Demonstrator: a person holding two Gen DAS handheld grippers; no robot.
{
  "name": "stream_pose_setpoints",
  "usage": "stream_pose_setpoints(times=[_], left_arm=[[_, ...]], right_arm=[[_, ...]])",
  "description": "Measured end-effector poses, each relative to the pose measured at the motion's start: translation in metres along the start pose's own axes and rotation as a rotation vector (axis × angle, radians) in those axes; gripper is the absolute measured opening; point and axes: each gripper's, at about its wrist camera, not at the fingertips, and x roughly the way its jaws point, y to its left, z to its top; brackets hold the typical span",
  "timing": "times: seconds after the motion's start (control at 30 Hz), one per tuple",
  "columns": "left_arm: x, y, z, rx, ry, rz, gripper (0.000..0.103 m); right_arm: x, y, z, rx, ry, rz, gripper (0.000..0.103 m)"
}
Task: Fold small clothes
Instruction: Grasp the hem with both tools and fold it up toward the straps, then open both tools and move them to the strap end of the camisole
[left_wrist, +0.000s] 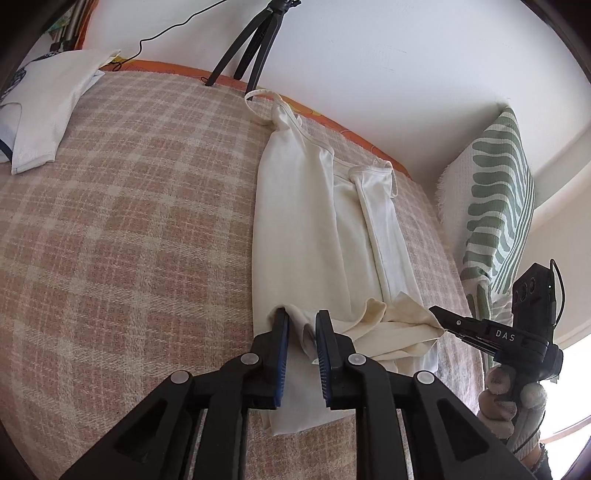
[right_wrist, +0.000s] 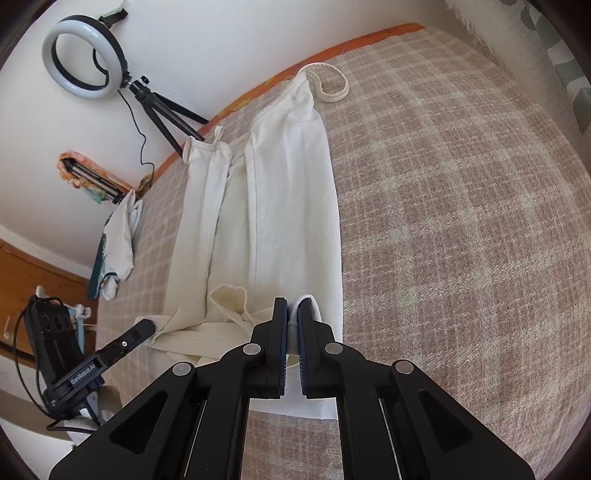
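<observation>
A cream sleeveless top (left_wrist: 317, 221) lies lengthwise on the checked bedcover, its sides folded in, straps at the far end; it also shows in the right wrist view (right_wrist: 280, 206). My left gripper (left_wrist: 302, 321) is shut on the near hem at one corner. My right gripper (right_wrist: 292, 314) is shut on the hem at the other corner; it shows in the left wrist view (left_wrist: 437, 314) at the right. The near hem is bunched and lifted between the two grippers.
A folded white garment (left_wrist: 44, 110) lies far left on the checked bedcover (left_wrist: 129, 240). A black tripod (left_wrist: 251, 44) with a ring light (right_wrist: 85, 55) stands by the wall. A green-striped cushion (left_wrist: 495, 206) leans at the right.
</observation>
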Motion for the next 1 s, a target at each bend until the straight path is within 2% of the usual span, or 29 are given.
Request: stream_pose_setpoints(times=[0.03, 0.13, 0.17, 0.3, 0.37, 0.47, 0.57, 0.67, 0.73, 0.83, 0.9, 1.0], left_arm=[[-0.003, 0.001, 0.001, 0.0, -0.014, 0.011, 0.033], [-0.019, 0.004, 0.003, 0.018, -0.063, 0.029, 0.034], [-0.025, 0.005, 0.002, 0.027, -0.076, 0.023, 0.034], [-0.041, 0.002, -0.014, 0.098, -0.081, 0.011, 0.028], [-0.038, -0.003, -0.023, 0.143, -0.049, 0.003, 0.023], [-0.021, -0.016, -0.032, 0.205, 0.004, 0.005, 0.02], [0.001, -0.025, -0.03, 0.23, 0.049, 0.002, 0.02], [0.017, -0.032, -0.021, 0.246, 0.044, 0.029, 0.021], [0.023, -0.034, -0.011, 0.245, 0.009, 0.066, 0.024], [0.027, -0.028, 0.006, 0.217, -0.041, 0.137, 0.028], [0.022, -0.021, 0.011, 0.188, -0.049, 0.137, 0.029], [0.006, -0.012, 0.002, 0.176, -0.048, 0.128, 0.043]], right_arm=[[-0.001, 0.001, 0.001, -0.009, 0.002, -0.024, 0.007], [-0.014, 0.005, -0.001, -0.051, -0.033, -0.079, 0.023], [-0.02, 0.007, -0.003, -0.069, -0.053, -0.084, 0.024], [-0.042, 0.019, -0.023, -0.133, -0.088, -0.004, 0.024], [-0.04, 0.025, -0.033, -0.165, -0.052, 0.047, 0.022], [-0.022, 0.033, -0.043, -0.2, -0.002, 0.062, 0.021], [-0.005, 0.037, -0.039, -0.195, 0.007, 0.068, 0.021], [0.007, 0.037, -0.026, -0.166, 0.0, 0.084, 0.021], [0.012, 0.035, -0.017, -0.157, -0.025, 0.042, 0.021], [0.014, 0.027, -0.007, -0.131, -0.051, -0.07, 0.021], [0.01, 0.02, -0.006, -0.116, -0.058, -0.115, 0.021], [-0.006, 0.007, -0.017, -0.101, -0.059, -0.112, 0.021]])
